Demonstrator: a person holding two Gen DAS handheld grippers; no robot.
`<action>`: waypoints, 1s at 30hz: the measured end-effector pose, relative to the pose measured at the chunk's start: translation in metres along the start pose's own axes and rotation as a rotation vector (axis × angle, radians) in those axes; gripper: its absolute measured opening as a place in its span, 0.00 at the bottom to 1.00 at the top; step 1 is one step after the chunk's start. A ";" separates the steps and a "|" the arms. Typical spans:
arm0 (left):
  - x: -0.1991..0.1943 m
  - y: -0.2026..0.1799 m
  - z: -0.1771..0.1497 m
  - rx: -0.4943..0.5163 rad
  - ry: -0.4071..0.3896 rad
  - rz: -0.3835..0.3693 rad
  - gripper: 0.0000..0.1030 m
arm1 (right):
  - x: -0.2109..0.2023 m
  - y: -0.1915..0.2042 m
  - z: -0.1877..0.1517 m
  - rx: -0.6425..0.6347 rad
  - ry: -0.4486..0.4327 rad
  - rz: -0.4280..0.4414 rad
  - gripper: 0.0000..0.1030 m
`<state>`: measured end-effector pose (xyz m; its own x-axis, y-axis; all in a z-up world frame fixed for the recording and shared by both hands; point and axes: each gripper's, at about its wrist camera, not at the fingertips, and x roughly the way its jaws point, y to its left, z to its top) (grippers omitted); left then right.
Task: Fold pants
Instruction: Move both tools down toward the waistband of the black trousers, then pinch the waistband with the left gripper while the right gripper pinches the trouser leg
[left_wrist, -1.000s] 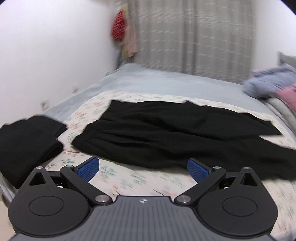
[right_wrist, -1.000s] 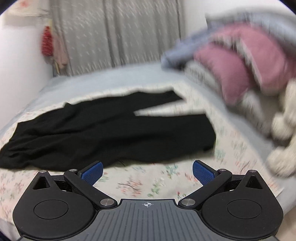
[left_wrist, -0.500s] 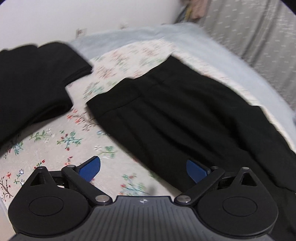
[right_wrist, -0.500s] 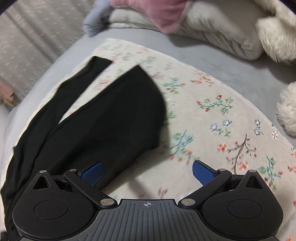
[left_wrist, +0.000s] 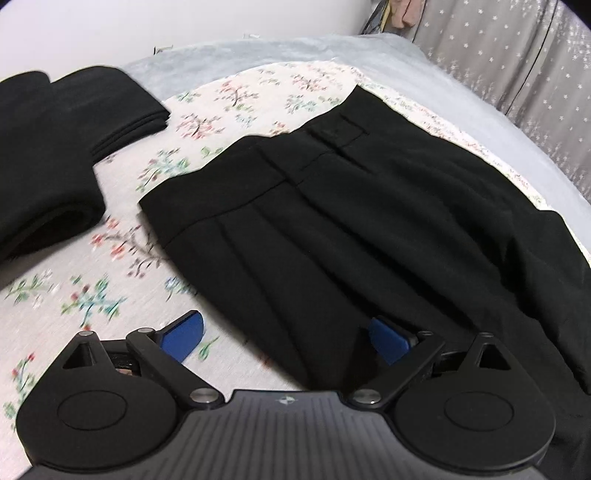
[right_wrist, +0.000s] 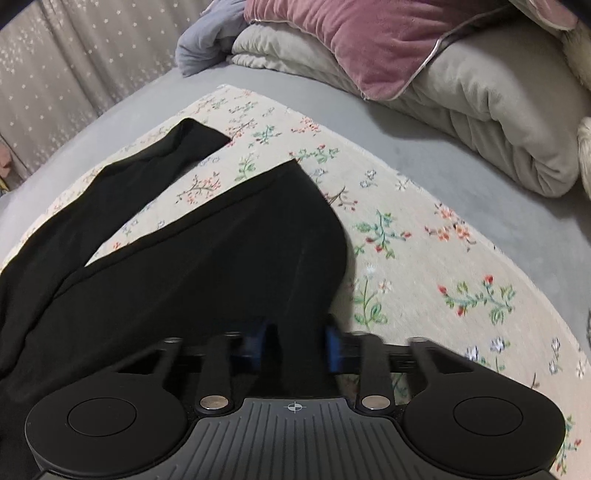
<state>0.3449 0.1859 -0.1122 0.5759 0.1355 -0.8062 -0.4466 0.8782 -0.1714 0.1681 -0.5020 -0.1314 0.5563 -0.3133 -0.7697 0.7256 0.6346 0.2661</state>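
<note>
Black pants (left_wrist: 369, 221) are lying spread flat on the floral cloth (left_wrist: 110, 266) that is covering the grey bed (right_wrist: 480, 177); the waistband end, with its belt loops and pleats, is sitting toward the cloth's wall-side edge, and the two legs are splitting apart toward the cloth's pillow-side edge, the shorter-looking one (right_wrist: 166, 155) lying nearer the curtain. Left tongs (left_wrist: 286, 338) are hanging over the near edge of the pants just below the waistband, blue pads (left_wrist: 184, 334) standing wide and slowly narrowing, one pad over the cloth and the other over black fabric, neither pressing on it. Right tongs (right_wrist: 295, 345) are closing at the hem of the near leg, pads blurred and drawn narrow, with a fold of the black fabric standing between them; whether the pads are already pressing on it I cannot tell. A folded black garment (left_wrist: 55, 147) is resting at the cloth's corner beside the waistband, apart from the pants. A pink pillow (right_wrist: 369, 37) is lying on a beige quilt (right_wrist: 498, 110) past the cloth's leg end. A star-patterned grey curtain (left_wrist: 517, 55) is hanging beyond the cloth's far side.
</note>
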 end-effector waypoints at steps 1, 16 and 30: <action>0.001 -0.002 0.001 -0.003 -0.005 -0.007 0.89 | 0.001 -0.002 0.002 0.006 -0.004 0.000 0.13; -0.021 0.029 0.019 -0.134 -0.084 -0.101 0.02 | -0.040 -0.008 0.014 0.002 -0.190 0.051 0.03; -0.065 0.053 0.018 -0.146 -0.157 -0.113 0.01 | -0.077 -0.002 0.008 -0.124 -0.294 0.043 0.02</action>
<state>0.2965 0.2319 -0.0589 0.7222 0.1199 -0.6812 -0.4609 0.8177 -0.3448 0.1272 -0.4847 -0.0683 0.6916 -0.4636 -0.5538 0.6541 0.7272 0.2081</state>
